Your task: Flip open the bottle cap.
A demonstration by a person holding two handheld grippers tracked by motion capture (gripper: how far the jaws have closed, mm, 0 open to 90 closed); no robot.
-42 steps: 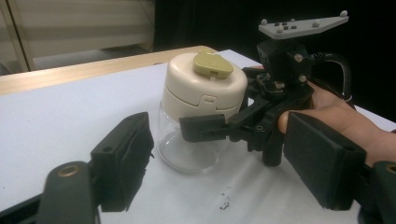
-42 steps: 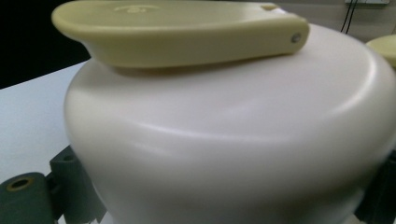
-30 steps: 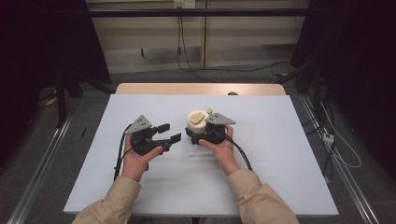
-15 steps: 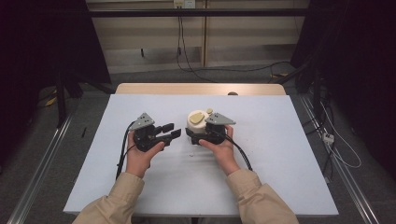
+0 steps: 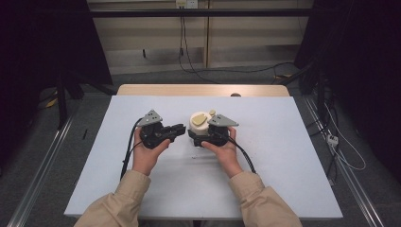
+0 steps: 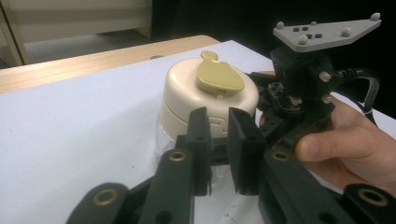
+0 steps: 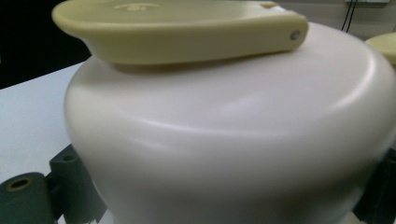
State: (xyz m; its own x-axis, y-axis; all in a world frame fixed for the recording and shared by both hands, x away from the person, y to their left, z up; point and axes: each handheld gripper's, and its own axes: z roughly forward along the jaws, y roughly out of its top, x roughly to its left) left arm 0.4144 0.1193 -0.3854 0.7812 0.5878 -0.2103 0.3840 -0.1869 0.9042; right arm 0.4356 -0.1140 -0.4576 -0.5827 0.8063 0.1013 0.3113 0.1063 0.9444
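Right hand-held gripper (image 5: 201,134) clamps the cream-lidded jar (image 5: 199,121); left hand-held gripper (image 5: 180,127) nearly closed beside it.

White table (image 5: 293,156) (wood edge behind) carries cream-lidded jar (image 5: 199,122).

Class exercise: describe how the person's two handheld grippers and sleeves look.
Both grippers, left gripper and right gripper, are black, each topped by a grey three-cornered plate with pale studs. Brass-coloured rivets mark the jaw links. A black cable trails from each. The sleeves are beige.
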